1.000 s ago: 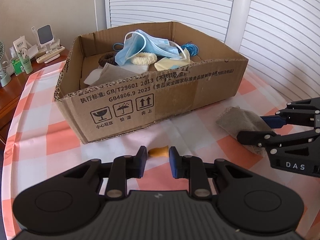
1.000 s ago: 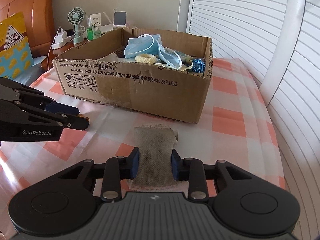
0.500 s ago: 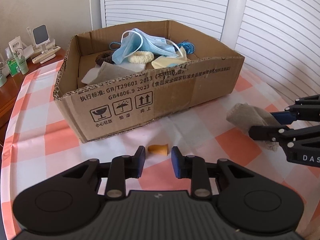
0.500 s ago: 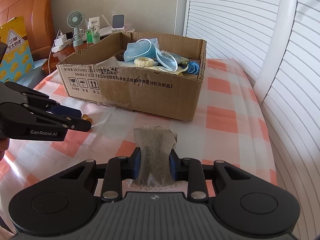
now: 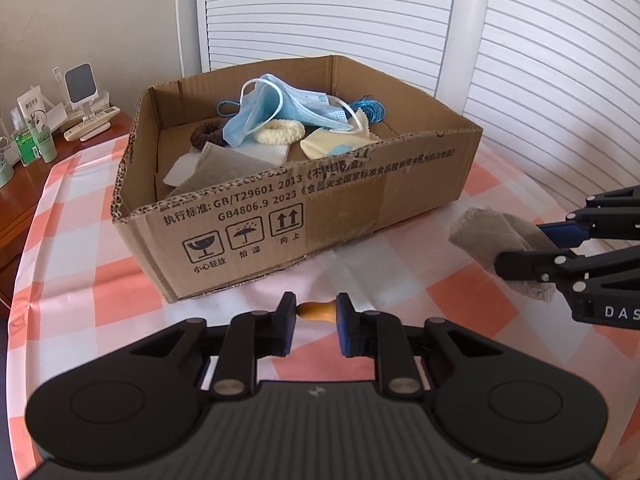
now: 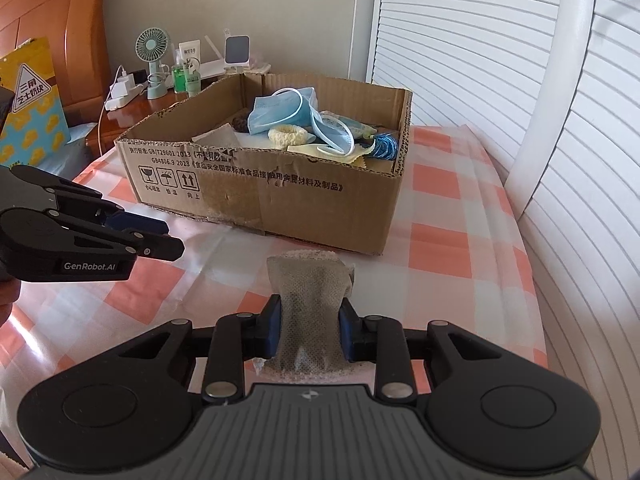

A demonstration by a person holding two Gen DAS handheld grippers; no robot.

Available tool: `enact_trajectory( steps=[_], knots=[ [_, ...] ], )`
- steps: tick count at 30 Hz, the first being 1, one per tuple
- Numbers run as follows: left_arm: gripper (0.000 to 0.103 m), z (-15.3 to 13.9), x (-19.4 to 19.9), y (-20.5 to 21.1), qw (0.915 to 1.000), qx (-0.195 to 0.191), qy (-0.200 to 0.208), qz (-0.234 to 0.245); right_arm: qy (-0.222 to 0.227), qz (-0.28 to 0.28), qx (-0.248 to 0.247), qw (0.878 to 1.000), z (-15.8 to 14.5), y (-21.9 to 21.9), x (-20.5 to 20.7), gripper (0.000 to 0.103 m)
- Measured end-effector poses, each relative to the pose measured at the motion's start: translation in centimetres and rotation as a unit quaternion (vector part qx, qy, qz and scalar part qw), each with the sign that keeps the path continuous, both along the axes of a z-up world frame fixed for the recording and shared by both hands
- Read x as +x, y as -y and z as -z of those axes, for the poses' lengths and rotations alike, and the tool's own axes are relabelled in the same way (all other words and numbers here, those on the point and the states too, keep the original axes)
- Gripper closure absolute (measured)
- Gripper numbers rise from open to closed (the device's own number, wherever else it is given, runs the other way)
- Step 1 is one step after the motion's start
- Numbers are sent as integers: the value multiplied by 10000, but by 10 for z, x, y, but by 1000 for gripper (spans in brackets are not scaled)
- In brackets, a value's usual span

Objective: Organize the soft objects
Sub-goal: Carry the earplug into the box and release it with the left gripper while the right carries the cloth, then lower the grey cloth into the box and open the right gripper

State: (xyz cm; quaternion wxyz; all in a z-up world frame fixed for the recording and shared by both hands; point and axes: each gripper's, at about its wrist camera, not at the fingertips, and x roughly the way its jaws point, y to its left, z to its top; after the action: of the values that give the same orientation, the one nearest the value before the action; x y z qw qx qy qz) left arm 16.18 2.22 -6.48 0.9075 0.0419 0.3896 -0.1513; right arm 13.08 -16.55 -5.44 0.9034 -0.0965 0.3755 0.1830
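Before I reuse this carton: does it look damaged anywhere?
Yes. The cardboard box has a torn, ragged top edge on its printed front wall, with scuffed tape patches below. Its contents sit in a loose heap.

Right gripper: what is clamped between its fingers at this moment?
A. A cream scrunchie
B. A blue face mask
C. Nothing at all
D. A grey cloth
D. The right gripper is shut on the grey cloth, which is pinched between its two pads and hangs clear of the checked tablecloth; the blue face mask and cream scrunchie lie inside the cardboard box.
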Motion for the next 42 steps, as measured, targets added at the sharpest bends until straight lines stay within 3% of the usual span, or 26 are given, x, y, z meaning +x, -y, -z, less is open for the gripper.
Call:
enact_trajectory(
  steps=[6,11,15,20,22,24,26,28,30,35,42],
  knots=[
    [84,-37,-8,-7,9995,-167,16,255,131,-231,-23,9996,-20,1,-6,70],
    [83,-73,2,-11,9988,-171,319,334,386,-424,64,9983,-47,3,-10,70],
    [83,-88,34,-14,9984,-62,510,218,600,-432,102,9972,-63,4,-7,70],
    [81,-83,97,-17,9977,301,578,-175,690,-379,194,9967,-69,6,-2,70],
    [71,-76,119,-21,9972,350,572,-321,684,-341,223,9968,-68,7,0,70],
    [30,-68,133,-26,9964,403,579,-477,662,-305,244,9970,-68,8,1,70],
    [19,-66,132,-31,9953,436,636,-586,646,-284,273,9971,-69,10,1,70],
    [16,-66,125,-36,9952,406,651,-599,649,-265,272,9972,-70,10,2,70],
    [7,-69,112,-41,9956,345,675,-553,632,-266,264,9973,-71,10,5,70],
    [1,-80,64,-46,9930,417,913,-625,595,-302,309,9973,-75,4,15,70],
    [0,-82,-13,-47,9904,167,1101,-817,624,-503,282,9964,-85,-24,50,70]
  ],
)
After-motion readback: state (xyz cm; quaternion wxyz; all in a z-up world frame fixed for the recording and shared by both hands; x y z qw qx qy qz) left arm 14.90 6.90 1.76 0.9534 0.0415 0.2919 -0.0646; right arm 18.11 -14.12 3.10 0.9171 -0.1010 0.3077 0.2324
